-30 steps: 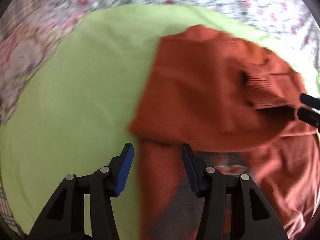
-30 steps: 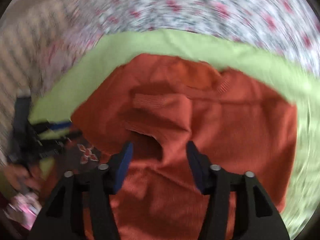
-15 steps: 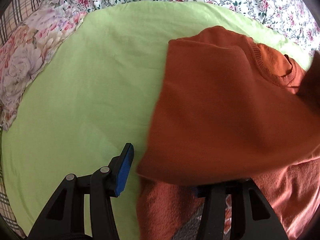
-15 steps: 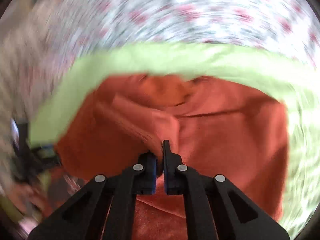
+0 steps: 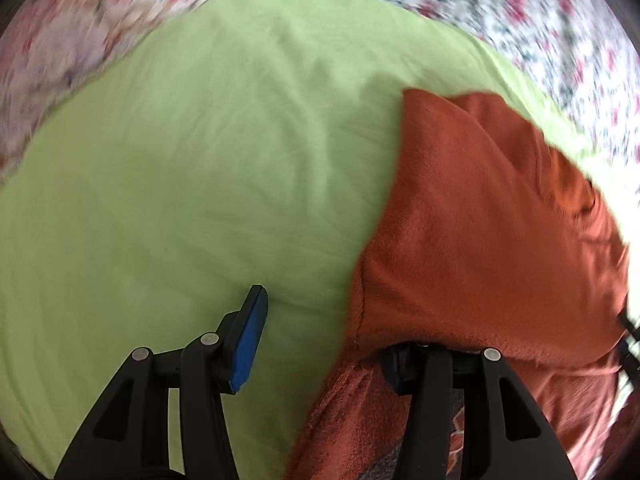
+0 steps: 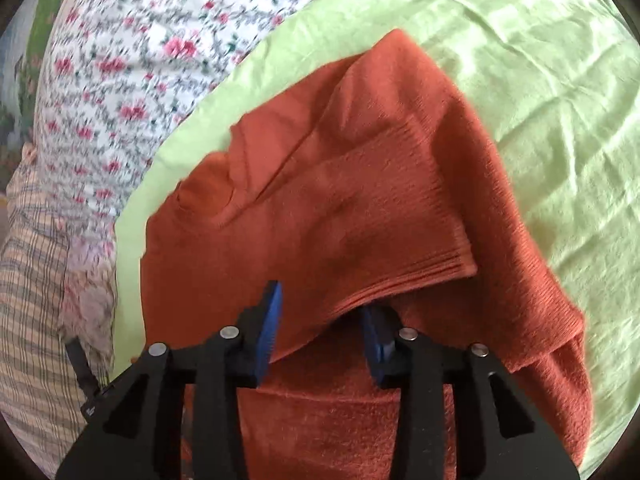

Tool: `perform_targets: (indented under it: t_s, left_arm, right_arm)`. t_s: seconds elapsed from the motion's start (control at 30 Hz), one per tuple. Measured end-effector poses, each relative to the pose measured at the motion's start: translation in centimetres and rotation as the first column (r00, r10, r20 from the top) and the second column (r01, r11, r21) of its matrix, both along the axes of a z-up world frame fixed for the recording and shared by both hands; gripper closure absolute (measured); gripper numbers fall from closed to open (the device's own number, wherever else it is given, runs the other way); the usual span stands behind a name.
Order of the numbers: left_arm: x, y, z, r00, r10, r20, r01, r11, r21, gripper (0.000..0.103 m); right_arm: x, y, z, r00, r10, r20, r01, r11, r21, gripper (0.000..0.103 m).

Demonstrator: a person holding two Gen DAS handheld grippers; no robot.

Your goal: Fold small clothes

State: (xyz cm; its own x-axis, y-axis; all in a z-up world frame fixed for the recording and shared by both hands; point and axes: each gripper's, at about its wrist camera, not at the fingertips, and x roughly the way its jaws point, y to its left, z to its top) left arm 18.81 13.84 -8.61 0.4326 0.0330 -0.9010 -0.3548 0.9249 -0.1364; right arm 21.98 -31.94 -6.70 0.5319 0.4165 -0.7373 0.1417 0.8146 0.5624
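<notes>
A rust-orange knitted sweater (image 5: 480, 220) lies folded on a light green sheet (image 5: 200, 180). My left gripper (image 5: 324, 344) stands open at the sweater's left edge. Its left finger is over bare sheet and its right finger is hidden under a fold of the sweater. In the right wrist view the sweater (image 6: 360, 200) fills the middle, with a sleeve laid across it. The sleeve's ribbed cuff (image 6: 420, 272) drapes over the right pad of my right gripper (image 6: 322, 332). That gripper's jaws are opening, the cuff's edge hangs loose between them, and the pads do not press on it.
White bedding with red flowers (image 6: 120, 60) surrounds the green sheet (image 6: 540, 80) on the far side and left. A checked cloth (image 6: 28, 300) lies at the left edge. A grey patterned patch (image 5: 460, 432) shows under the sweater near my left gripper.
My right gripper, shut on the sleeve half a second ago, now has its jaws apart and has rolled and moved. The sweater's fold now covers my left gripper's right finger.
</notes>
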Motion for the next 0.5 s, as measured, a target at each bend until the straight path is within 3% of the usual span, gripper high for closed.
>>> perform_targets:
  t_s: [0.03,0.07,0.2,0.23,0.33,0.4,0.5]
  left_arm:
    - [0.0,0.1,0.0,1.000,0.004,0.002,-0.004,1.000,-0.007,0.051]
    - [0.0,0.1,0.0,1.000,0.003,0.003,-0.003,1.000,-0.004,0.051]
    - [-0.1,0.2,0.0,1.000,0.012,0.010,-0.012,1.000,-0.010,0.052]
    - [-0.1,0.2,0.0,1.000,0.016,0.010,-0.016,1.000,-0.017,0.052]
    - [0.0,0.2,-0.1,1.000,0.004,0.001,-0.004,1.000,0.000,0.052]
    - [0.0,0.0,-0.1,1.000,-0.009,-0.008,0.009,1.000,0.000,0.052]
    - [-0.5,0.3,0.2,0.999,-0.033,-0.021,0.032,0.999,-0.028,0.053]
  right_arm:
    - [0.0,0.1,-0.1,1.000,-0.007,0.001,0.007,1.000,-0.004,0.075]
    - [0.0,-0.1,0.2,1.000,-0.007,0.003,0.007,1.000,-0.012,0.097]
    - [-1.3,0.8,4.1,0.981,0.045,0.189,-0.027,0.995,-0.095,0.097]
    - [-1.4,1.1,4.4,0.980,0.058,0.192,-0.033,0.991,-0.132,0.097]
    - [0.1,1.5,2.3,0.996,0.069,0.054,-0.057,0.978,-0.200,0.096]
    - [0.3,1.0,0.2,0.997,0.060,-0.048,-0.068,0.978,-0.195,0.091]
    - [-1.3,0.2,0.9,0.999,0.028,-0.032,-0.033,0.985,-0.170,0.075]
